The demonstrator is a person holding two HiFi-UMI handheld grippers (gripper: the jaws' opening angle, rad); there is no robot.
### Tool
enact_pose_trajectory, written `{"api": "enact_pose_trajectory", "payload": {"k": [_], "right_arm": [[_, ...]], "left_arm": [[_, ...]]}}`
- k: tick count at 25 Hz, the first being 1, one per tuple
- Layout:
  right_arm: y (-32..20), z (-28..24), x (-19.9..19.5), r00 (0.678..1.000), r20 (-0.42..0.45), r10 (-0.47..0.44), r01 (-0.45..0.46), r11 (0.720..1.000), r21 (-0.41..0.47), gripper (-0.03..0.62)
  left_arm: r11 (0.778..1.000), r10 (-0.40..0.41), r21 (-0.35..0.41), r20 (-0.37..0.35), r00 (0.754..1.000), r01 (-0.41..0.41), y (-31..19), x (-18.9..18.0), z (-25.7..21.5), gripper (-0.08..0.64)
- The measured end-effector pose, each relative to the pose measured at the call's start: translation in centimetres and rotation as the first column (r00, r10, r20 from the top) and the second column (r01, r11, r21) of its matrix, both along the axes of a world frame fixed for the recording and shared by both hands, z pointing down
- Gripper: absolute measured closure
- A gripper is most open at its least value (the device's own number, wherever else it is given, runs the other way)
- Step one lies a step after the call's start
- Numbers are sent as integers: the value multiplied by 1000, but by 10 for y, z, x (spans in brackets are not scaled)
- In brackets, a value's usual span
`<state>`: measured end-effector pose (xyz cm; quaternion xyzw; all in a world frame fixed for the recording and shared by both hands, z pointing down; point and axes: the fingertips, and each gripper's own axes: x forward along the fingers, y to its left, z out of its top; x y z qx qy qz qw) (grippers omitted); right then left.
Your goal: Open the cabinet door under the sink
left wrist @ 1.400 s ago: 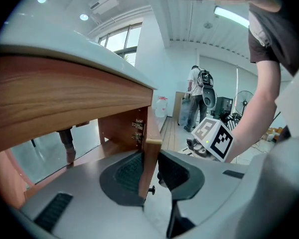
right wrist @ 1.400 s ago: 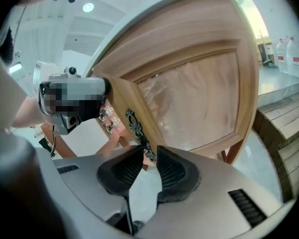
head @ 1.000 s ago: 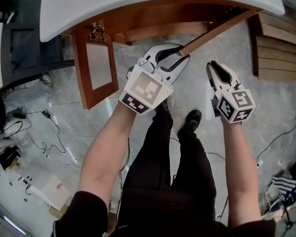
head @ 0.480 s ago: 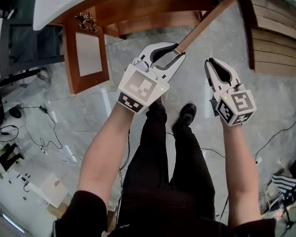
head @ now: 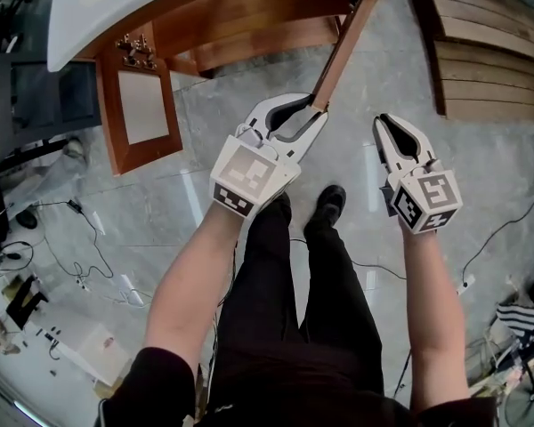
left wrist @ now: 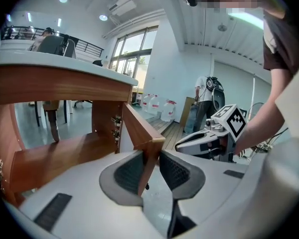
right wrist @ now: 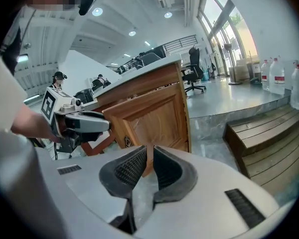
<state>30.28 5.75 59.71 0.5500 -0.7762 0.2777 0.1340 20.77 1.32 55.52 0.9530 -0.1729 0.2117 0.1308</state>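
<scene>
Under the white sink top [head: 98,7] stands a brown wooden cabinet. Its right door [head: 343,43] is swung far out, seen edge-on. The door's free edge [left wrist: 139,131] sits between the jaws of my left gripper [head: 313,107], which are opening; the left pad [left wrist: 127,171] lies against the wood and the right one stands a little off it. My right gripper [head: 393,136] hovers to the right of the door, touching nothing. Its jaws are closing, with a narrow gap and nothing between them [right wrist: 149,156]. The door's panelled outer face [right wrist: 154,116] fills the right gripper view.
The cabinet's left door [head: 142,109] also hangs open, brass hinges [head: 135,47] showing. Wooden steps [head: 489,52] rise at the right. Cables [head: 89,229] and small clutter lie on the grey floor at the left. The person's feet [head: 325,205] stand below the grippers.
The right door has swung further out, its edge now pointing more steeply up the head view. My left gripper travelled with it. My right gripper shifted slightly alongside.
</scene>
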Motion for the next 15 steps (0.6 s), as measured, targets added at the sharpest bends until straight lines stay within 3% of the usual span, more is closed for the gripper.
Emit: {"api": "enact_pose_trajectory", "payload": {"k": [8, 15], "right_arm": [[8, 1, 17, 999, 8, 35, -35, 999, -5, 541], [42, 22, 37, 999, 3, 49, -49, 997, -67, 543]], "left_arm": [[997, 77, -4, 7, 997, -77, 23, 32, 2, 441], [989, 149, -12, -11, 989, -149, 42, 76, 3, 439]]}}
